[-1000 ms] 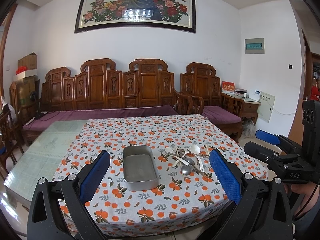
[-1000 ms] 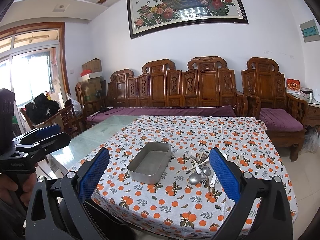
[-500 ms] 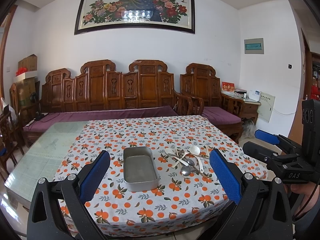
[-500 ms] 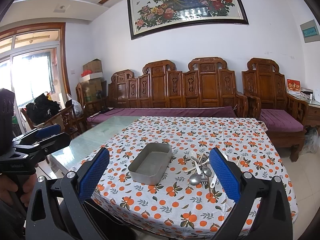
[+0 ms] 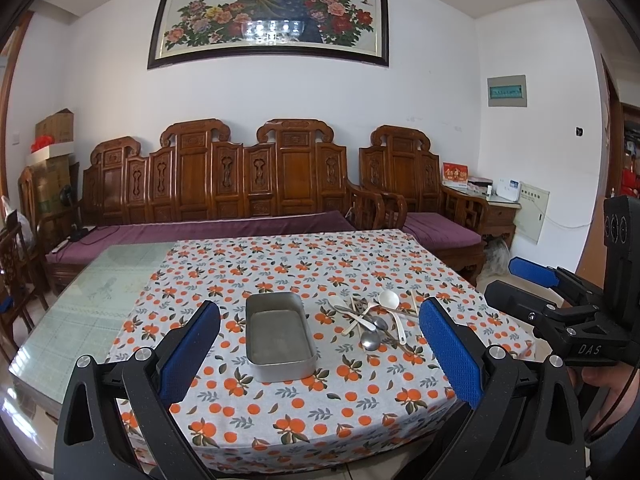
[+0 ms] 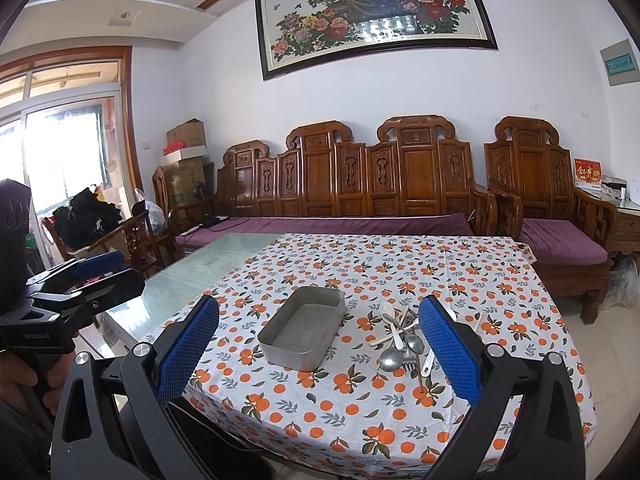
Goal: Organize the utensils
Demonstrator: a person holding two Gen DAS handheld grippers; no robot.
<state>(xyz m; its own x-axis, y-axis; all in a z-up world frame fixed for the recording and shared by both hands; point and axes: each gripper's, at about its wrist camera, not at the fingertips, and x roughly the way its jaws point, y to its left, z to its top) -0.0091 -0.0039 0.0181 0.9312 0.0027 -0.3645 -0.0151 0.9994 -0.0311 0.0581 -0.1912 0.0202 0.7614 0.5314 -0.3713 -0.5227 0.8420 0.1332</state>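
A dull, brushed metal tray [image 5: 280, 336] is sitting on a matt cloth tablecloth [image 5: 320, 264] printed with oranges. Beside it, shiny metal spoons [image 5: 371, 339] are lying mixed with smooth white plastic spoons [image 5: 388, 300]. The bare part of the glass tabletop [image 5: 80, 304] is looking glossy and reflective. The left gripper [image 5: 320, 356] is showing matt black plastic arms and rough, dimpled blue pads [image 5: 450, 354]; the right gripper [image 6: 320, 354] is looking the same. Behind, a carved wooden bench [image 5: 240, 176] is gleaming with varnish over purple cloth cushions [image 5: 200, 232].
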